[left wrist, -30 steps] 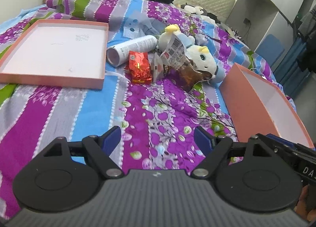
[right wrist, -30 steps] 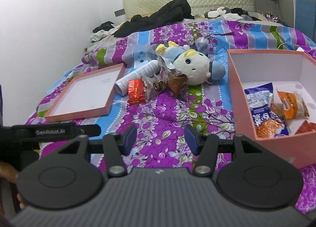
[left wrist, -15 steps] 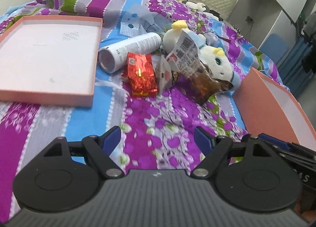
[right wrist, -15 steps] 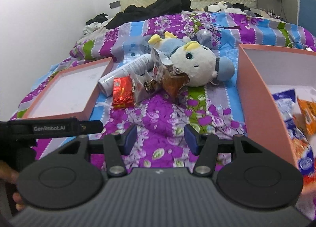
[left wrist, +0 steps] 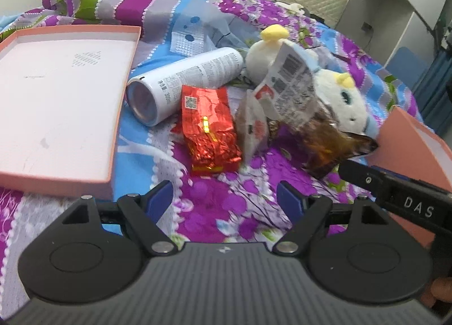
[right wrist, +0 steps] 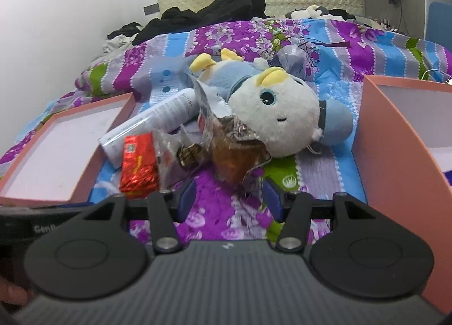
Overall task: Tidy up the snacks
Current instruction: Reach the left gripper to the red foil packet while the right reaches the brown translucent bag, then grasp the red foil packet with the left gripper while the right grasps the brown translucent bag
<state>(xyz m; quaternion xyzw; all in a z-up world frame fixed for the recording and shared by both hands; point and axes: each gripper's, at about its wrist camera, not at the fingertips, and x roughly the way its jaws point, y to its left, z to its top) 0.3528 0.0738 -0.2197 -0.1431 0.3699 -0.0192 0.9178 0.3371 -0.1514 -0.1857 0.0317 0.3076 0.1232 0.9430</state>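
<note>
We hold the left gripper [left wrist: 224, 200] over the bed [left wrist: 248, 212], its jaws spread wide with nothing between them. The right gripper [right wrist: 228, 197] hangs beside it, jaws roughly half open and also empty. Just ahead of both, mid-bed, lies the snack pile: a red pack [left wrist: 209, 130], a small clear pack [left wrist: 252, 130] touching it, and a brown bag [left wrist: 325, 138] leaning against a plush toy [right wrist: 271, 116]. A white can [left wrist: 183, 84] lies on its side behind the red pack. The box lid [left wrist: 56, 183] rests toward the bed's left edge, and the pink box [right wrist: 395, 155] stands toward the right edge, near the toy.
</note>
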